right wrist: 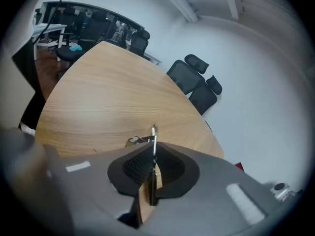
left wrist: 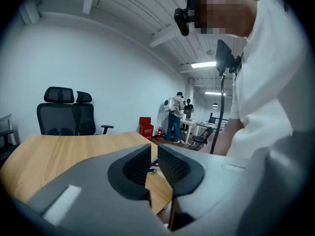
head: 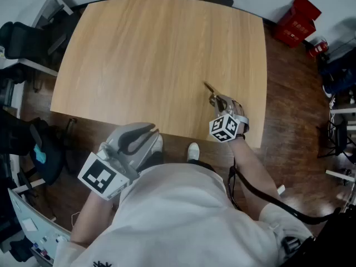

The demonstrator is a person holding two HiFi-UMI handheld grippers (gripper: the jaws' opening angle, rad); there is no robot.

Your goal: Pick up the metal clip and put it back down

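Wooden table (head: pixel 156 49), metal clip (head: pixel 211 91), office chairs (left wrist: pixel 66 113)

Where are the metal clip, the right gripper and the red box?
metal clip (right wrist: pixel 154 133): right gripper view, tip sticking out.
right gripper (right wrist: pixel 154 151): right gripper view, between its fingertips.
red box (head: pixel 296 19): head view, top face.

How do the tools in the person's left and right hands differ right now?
The right gripper is clamped on the metal clip; the left gripper holds nothing, jaws slightly apart. The right gripper is over the table; the left gripper sits off it, near the person's body. Both are grey, two-jawed tools.
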